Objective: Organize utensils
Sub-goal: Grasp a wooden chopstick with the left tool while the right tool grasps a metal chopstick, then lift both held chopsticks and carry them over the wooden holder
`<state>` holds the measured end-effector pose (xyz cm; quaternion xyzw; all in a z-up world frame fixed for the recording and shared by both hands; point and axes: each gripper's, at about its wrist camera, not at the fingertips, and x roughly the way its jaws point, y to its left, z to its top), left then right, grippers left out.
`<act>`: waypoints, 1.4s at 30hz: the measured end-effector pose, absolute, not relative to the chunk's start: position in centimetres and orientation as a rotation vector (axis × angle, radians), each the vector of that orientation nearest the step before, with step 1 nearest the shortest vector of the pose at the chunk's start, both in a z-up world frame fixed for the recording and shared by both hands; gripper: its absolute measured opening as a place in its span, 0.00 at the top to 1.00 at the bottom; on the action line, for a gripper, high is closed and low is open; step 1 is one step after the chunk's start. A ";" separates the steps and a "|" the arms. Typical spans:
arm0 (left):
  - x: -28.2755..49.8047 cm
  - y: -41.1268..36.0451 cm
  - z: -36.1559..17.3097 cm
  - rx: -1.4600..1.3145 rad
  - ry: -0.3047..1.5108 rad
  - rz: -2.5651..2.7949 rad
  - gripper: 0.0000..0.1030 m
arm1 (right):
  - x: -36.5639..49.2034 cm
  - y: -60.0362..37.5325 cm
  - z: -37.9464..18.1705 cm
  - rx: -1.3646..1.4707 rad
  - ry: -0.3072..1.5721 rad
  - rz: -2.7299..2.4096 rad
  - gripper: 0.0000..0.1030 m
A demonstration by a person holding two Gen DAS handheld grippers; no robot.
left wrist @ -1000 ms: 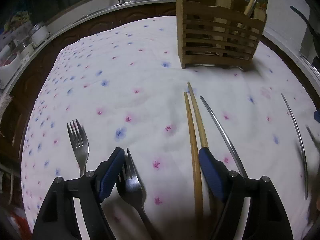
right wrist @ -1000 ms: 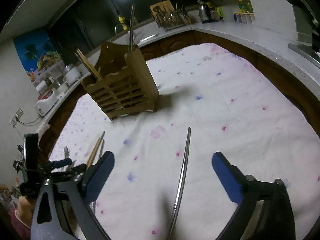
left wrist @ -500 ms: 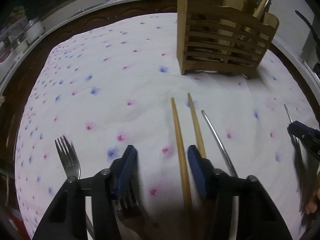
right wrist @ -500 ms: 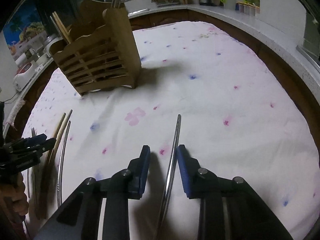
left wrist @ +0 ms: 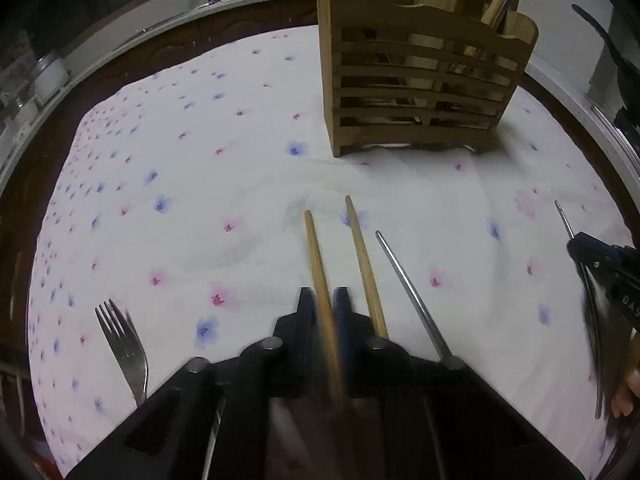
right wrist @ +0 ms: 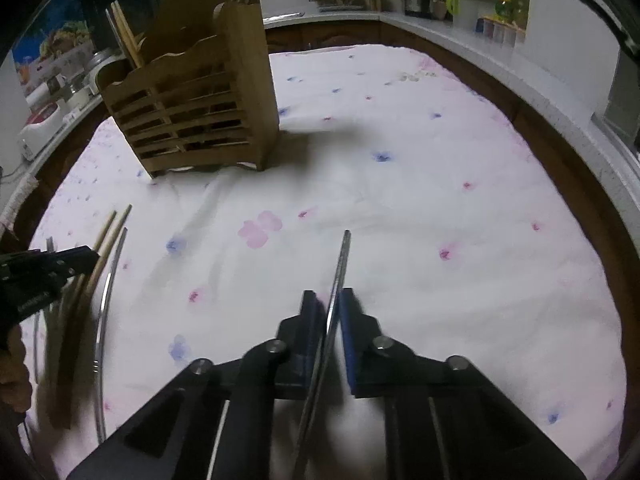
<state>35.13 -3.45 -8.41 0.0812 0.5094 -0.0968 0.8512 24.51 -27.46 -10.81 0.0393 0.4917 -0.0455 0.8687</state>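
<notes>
Your left gripper (left wrist: 325, 300) is clamped on one wooden chopstick (left wrist: 316, 258), your right gripper (right wrist: 329, 306) still closing on a metal chopstick (right wrist: 340, 264). Both sticks point up-frame toward the wooden holder (left wrist: 416, 80), upper right in the left view.

Clamped wooden chopstick (left wrist: 320, 264), metal chopstick (right wrist: 338, 276)
</notes>
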 end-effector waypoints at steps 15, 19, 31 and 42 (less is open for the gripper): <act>31.7 0.0 -3.1 -0.024 0.979 -0.270 0.96 | 22.4 -27.6 -6.2 0.205 0.943 0.025 0.95; 30.1 1.0 -1.5 -0.039 0.943 -0.279 0.96 | 21.6 -26.9 -4.8 0.191 0.913 0.039 0.95; 23.5 3.5 3.7 -0.133 0.817 -0.318 0.96 | 19.3 -25.2 -0.3 0.188 0.808 0.088 0.95; 18.8 5.8 6.4 -0.212 0.687 -0.331 0.96 | 17.4 -24.4 4.0 0.176 0.681 0.125 0.95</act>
